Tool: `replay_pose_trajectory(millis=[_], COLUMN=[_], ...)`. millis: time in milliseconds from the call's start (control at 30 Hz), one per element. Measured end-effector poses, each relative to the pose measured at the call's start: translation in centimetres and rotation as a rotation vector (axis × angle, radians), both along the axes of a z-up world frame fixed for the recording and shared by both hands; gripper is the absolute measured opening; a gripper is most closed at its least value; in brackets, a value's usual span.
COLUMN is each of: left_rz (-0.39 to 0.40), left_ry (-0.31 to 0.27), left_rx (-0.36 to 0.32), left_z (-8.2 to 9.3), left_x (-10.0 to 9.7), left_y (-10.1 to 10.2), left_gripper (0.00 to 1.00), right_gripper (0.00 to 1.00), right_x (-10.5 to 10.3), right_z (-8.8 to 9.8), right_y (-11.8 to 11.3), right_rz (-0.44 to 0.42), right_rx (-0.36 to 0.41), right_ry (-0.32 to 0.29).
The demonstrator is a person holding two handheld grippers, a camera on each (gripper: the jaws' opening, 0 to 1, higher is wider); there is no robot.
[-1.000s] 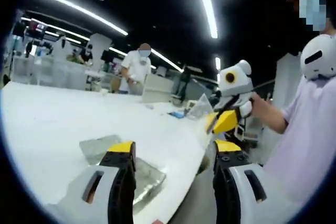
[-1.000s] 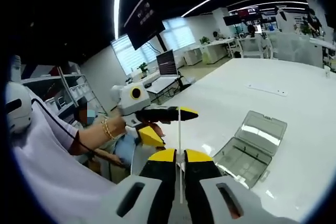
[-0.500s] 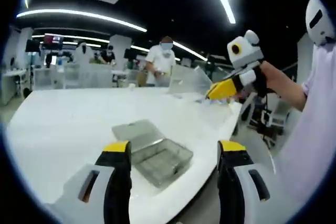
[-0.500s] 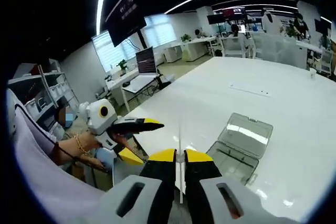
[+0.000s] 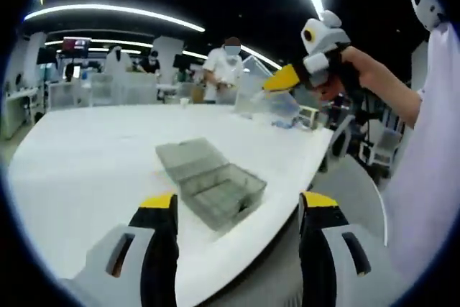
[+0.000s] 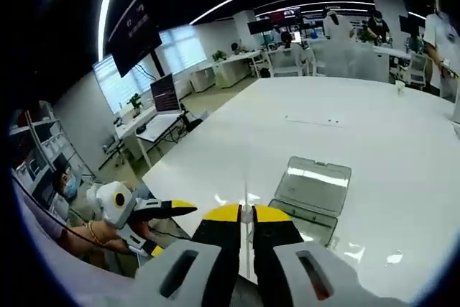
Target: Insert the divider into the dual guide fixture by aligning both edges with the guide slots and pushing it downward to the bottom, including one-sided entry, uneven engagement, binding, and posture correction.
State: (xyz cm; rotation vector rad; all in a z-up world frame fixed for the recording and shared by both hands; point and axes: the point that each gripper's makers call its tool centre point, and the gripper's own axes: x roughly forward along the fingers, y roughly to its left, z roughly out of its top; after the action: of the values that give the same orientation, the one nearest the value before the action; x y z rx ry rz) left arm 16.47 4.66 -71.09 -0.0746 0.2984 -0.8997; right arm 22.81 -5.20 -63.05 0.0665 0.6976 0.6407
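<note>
White table (image 5: 86, 149) in open office. Divider (image 6: 246, 199), thin clear sheet edge-on, clamped between right gripper (image 6: 246, 215) jaws at lower centre. Fixture box (image 6: 310, 195), lid open, sits on table right of centre, apart from divider. Left gripper (image 5: 237, 210) jaws spread apart, holding nothing. Insertion not started; alignment and pushing down all remain.

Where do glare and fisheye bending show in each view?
Left gripper view: ceiling light strips bow into arcs, and the table edge curves. Right gripper view: bright glare sits on the open box lid and on the glossy table near the right gripper.
</note>
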Motion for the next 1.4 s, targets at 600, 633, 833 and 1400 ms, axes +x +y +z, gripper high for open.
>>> replay_pose_trajectory(millis=[600,633,833,1400], left_rz=[-0.019,-0.02,-0.026,-0.018], left_ry=[-0.036,-0.039,-0.04,-0.043], left_rx=[-0.034,-0.033,-0.041,-0.077], left_z=[0.6,0.6,0.6,0.7], left_x=[-0.3,-0.3,-0.4,-0.3], left_y=[0.0,0.0,0.0,0.3], left_gripper=[0.65,0.65,0.64,0.62], right_gripper=[0.0,0.0,0.0,0.0], right_x=[2.3,2.5,3.3,4.6], right_z=[-3.4,-3.8,-5.5,-9.2], right_y=[-2.6,-2.8,-2.7,-3.1], right_rz=[-0.246,-0.26,-0.281,-0.326], right_rx=[-0.054,-0.057,-0.069,-0.116], right_ry=[0.14,0.153,0.212,0.327])
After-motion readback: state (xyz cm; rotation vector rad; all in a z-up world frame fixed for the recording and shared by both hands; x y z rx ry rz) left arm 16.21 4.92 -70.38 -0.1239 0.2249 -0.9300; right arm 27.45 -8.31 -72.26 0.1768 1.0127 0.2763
